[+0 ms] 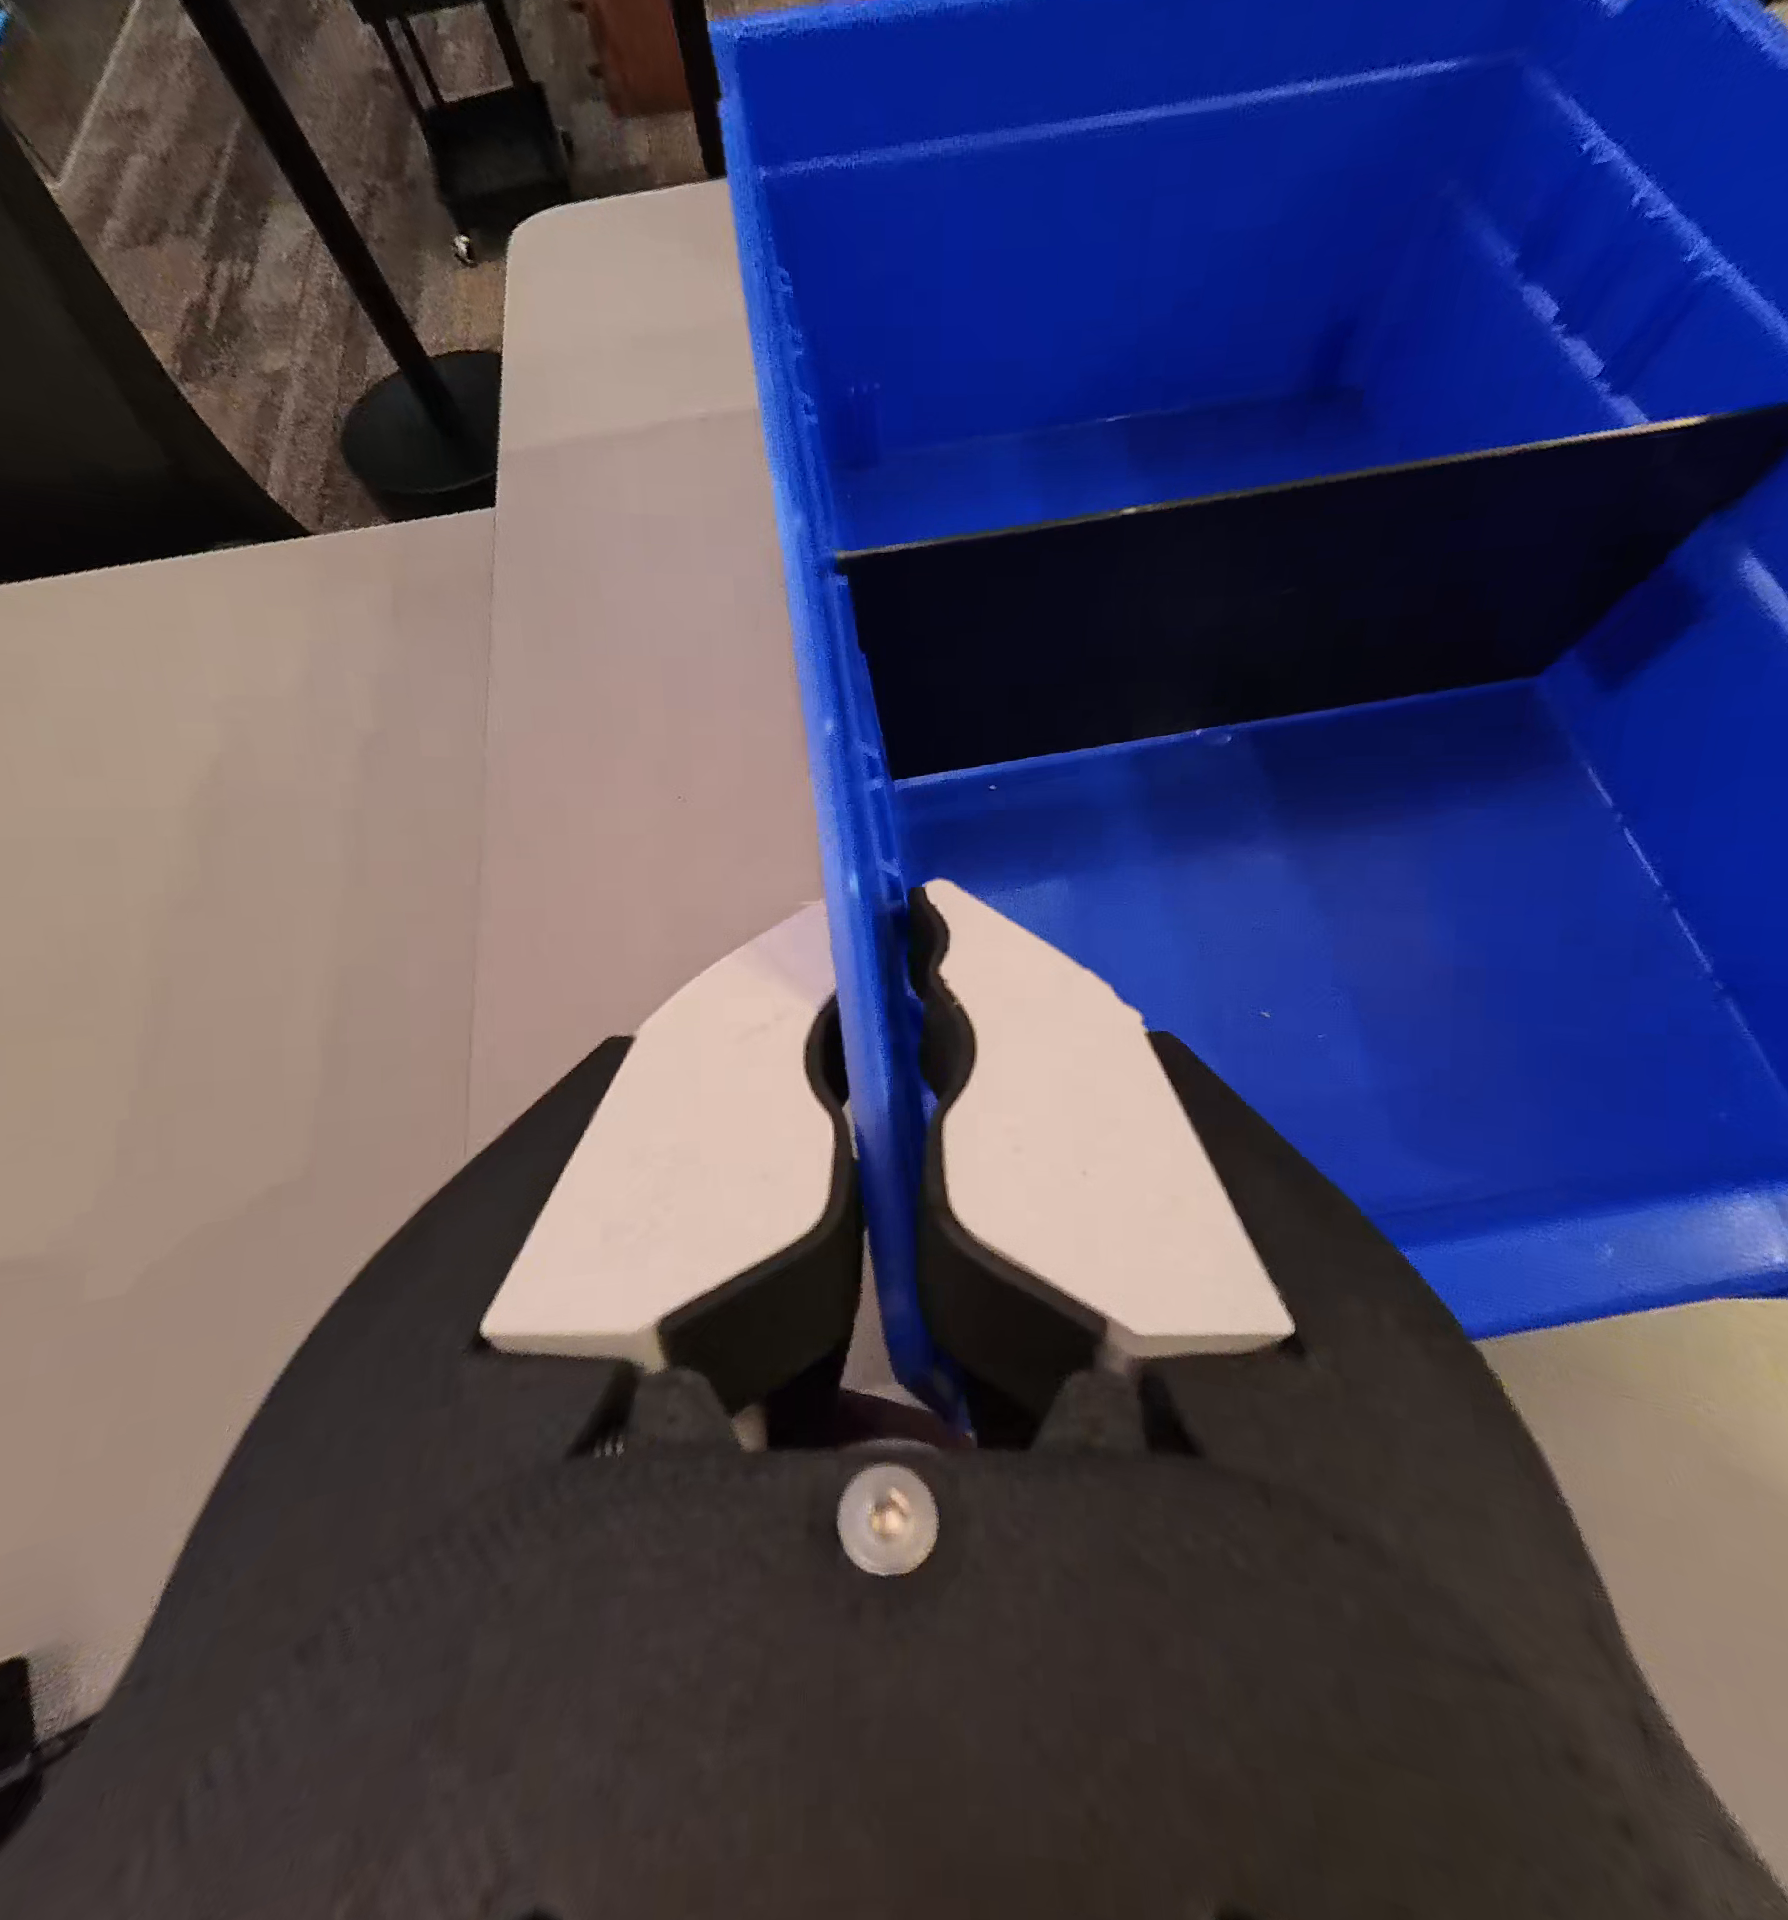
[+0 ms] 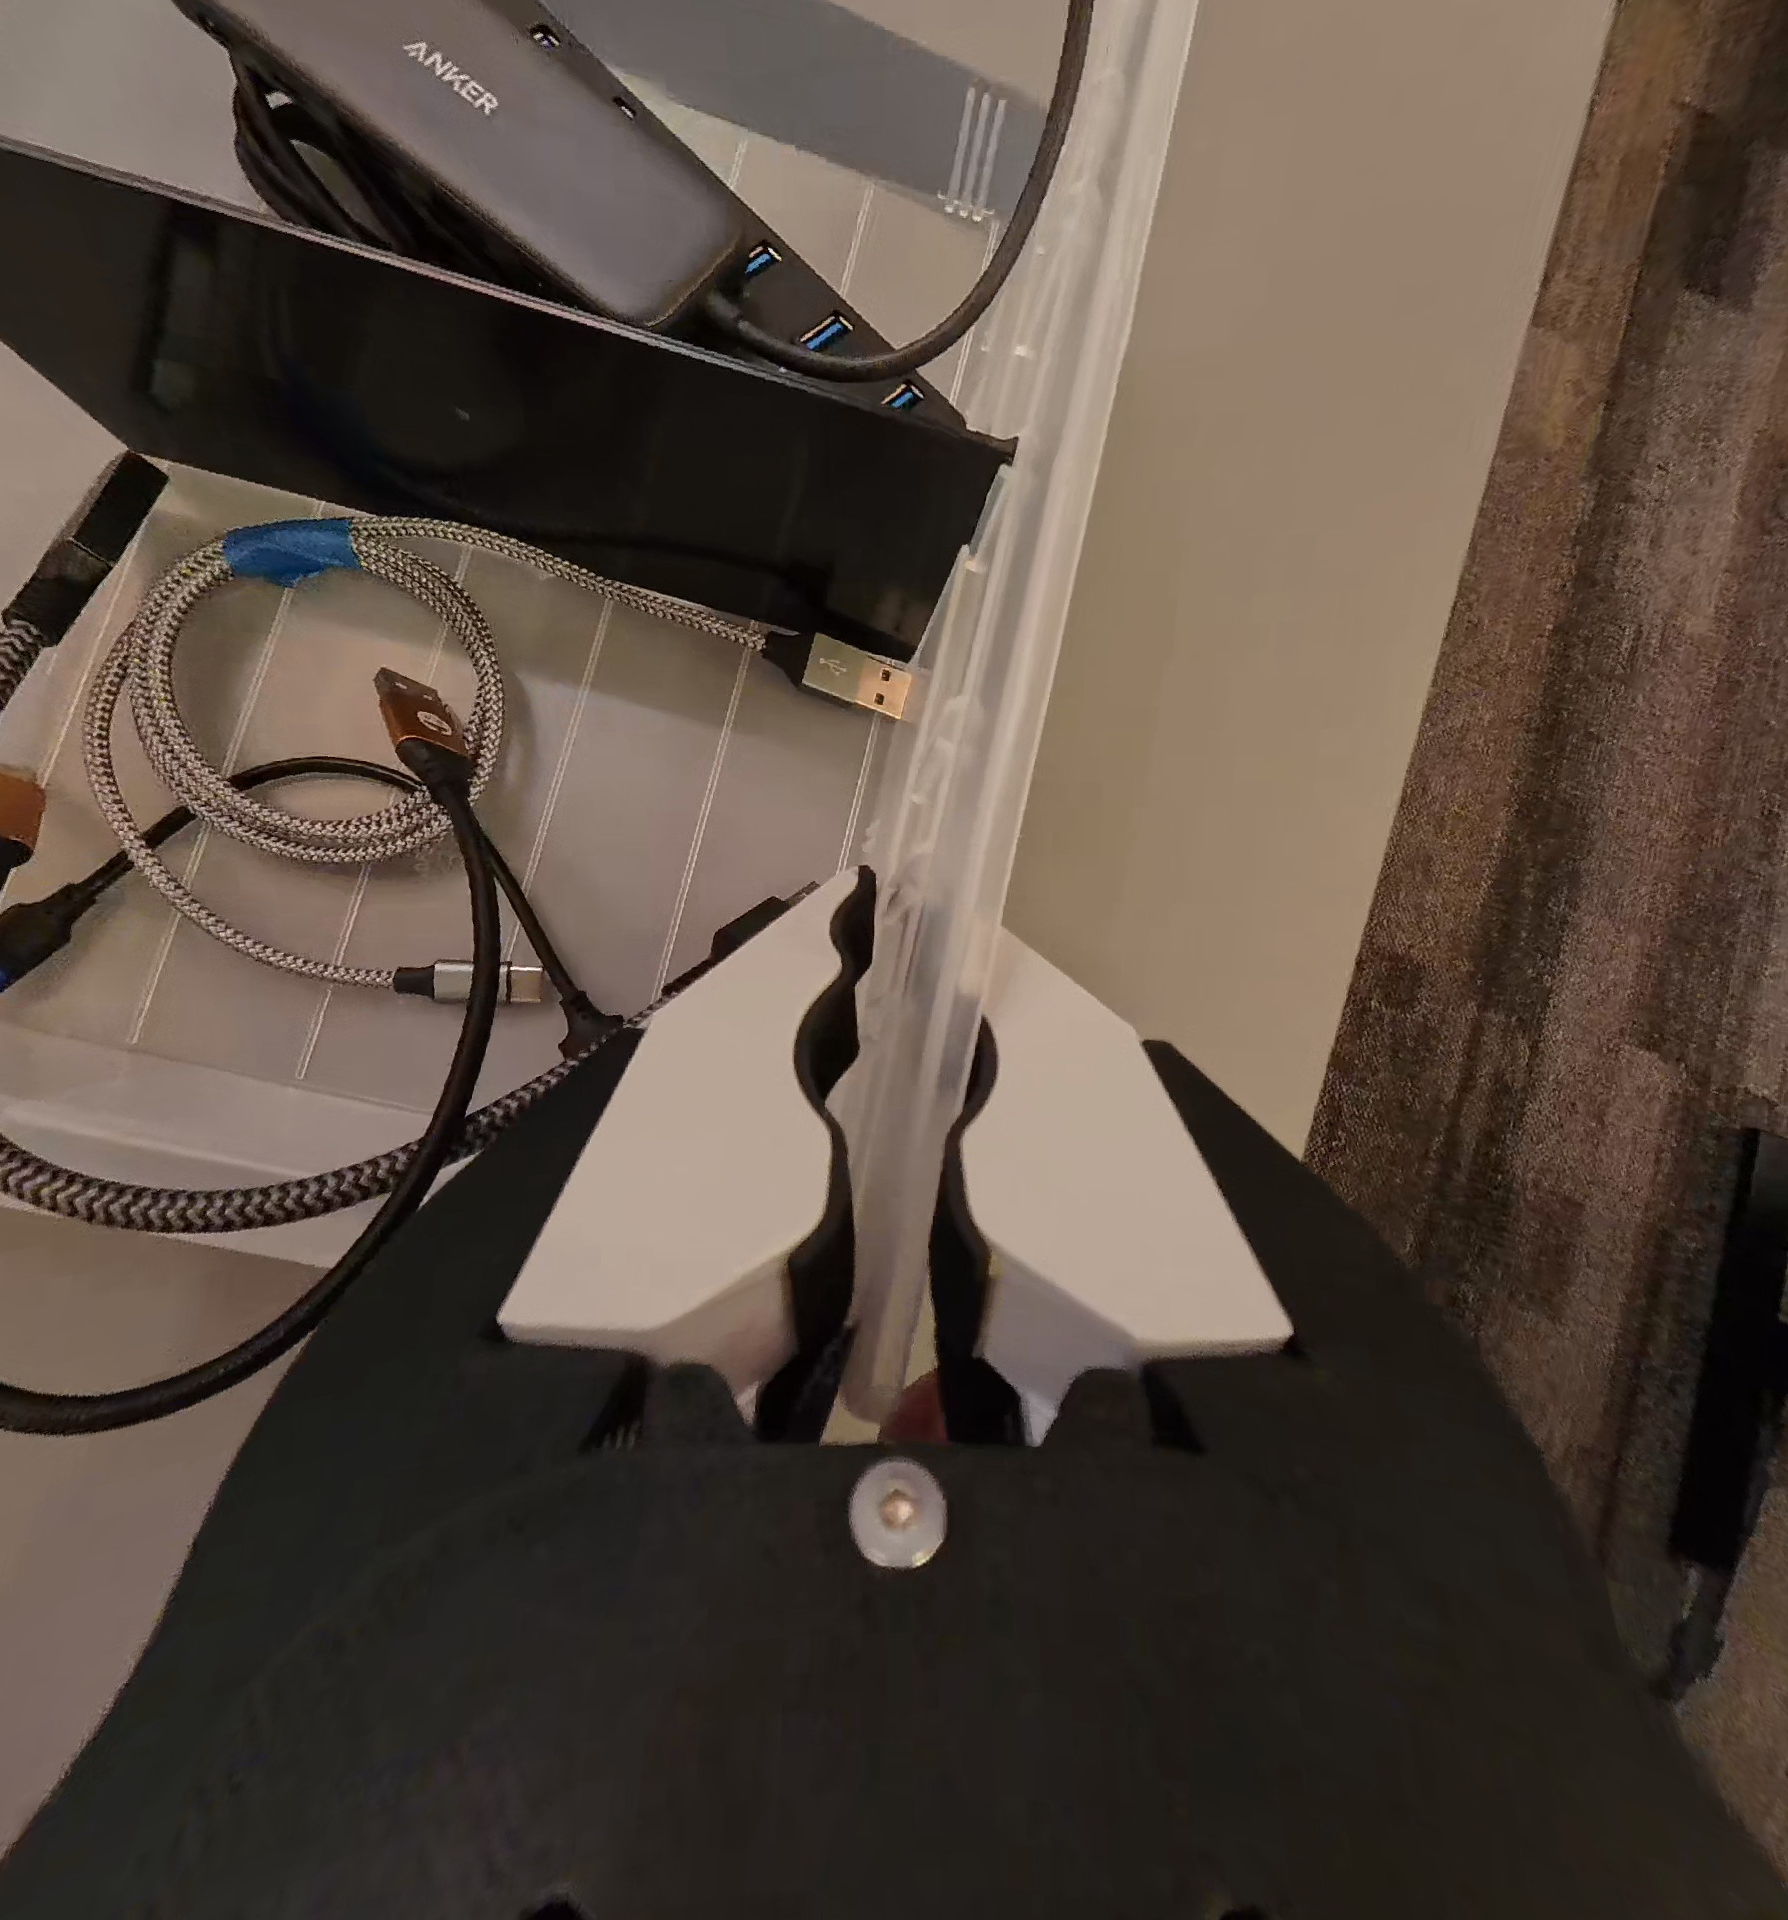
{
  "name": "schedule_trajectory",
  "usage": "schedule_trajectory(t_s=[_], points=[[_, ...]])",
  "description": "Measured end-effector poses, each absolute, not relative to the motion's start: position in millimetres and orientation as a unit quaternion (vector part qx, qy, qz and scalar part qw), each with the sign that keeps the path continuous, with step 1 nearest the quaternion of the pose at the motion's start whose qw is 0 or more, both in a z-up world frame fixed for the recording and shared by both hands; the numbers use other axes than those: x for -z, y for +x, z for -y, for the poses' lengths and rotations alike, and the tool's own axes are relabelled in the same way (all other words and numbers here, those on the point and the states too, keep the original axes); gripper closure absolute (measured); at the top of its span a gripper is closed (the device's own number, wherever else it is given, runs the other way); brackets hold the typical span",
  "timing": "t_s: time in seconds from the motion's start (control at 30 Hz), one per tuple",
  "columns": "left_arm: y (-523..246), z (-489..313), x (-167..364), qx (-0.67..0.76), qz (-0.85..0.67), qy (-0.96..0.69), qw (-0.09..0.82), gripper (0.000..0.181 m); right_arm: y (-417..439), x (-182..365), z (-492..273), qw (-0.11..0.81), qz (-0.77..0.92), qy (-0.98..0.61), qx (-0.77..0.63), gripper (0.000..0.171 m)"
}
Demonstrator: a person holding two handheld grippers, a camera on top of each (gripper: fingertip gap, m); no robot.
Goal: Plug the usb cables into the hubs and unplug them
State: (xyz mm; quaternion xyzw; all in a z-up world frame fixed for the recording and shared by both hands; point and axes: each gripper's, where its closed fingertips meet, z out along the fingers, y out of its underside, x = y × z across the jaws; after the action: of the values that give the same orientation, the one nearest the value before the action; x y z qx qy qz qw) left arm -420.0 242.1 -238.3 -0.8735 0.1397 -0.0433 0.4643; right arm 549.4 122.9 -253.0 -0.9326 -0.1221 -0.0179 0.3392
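In the left wrist view my left gripper (image 1: pixel 895 935) is shut on the left side wall of a blue bin (image 1: pixel 859 790), one finger outside and one inside. The bin has a black divider (image 1: pixel 1233 592), and both compartments show nothing inside. In the right wrist view my right gripper (image 2: pixel 921 935) is shut on the right side wall of a clear plastic bin (image 2: pixel 983 727). That bin holds a dark grey USB hub (image 2: pixel 474 135) behind a black divider (image 2: pixel 516 416), and several USB cables in front, among them a grey braided one with blue tape (image 2: pixel 287 551) and a silver USB plug (image 2: pixel 859 675).
Both bins stand on a light grey table (image 1: pixel 246 831). A black cable (image 2: pixel 370 1195) hangs over the clear bin's near wall onto the table. Carpeted floor (image 2: pixel 1648 727) lies past the table's right edge. Black furniture legs (image 1: pixel 329 208) stand beyond the far edge. My right fingertips sit around 100 centimetres from my left ones.
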Motion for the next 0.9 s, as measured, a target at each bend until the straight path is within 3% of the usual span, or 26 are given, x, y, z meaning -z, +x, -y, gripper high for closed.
schedule_trajectory(t_s=[0.57,0.9], points=[[-398.1,-213.5,202.8,0.066,-0.183,-0.818,0.541,0.177,441.2,252.5,-114.8,0.333,0.231,-0.914,-0.021,0.168],[-394.1,-200.5,202.6,-0.016,-0.277,-0.820,0.501,0.176,354.6,252.9,-110.7,0.325,0.302,-0.895,-0.042,0.168]])
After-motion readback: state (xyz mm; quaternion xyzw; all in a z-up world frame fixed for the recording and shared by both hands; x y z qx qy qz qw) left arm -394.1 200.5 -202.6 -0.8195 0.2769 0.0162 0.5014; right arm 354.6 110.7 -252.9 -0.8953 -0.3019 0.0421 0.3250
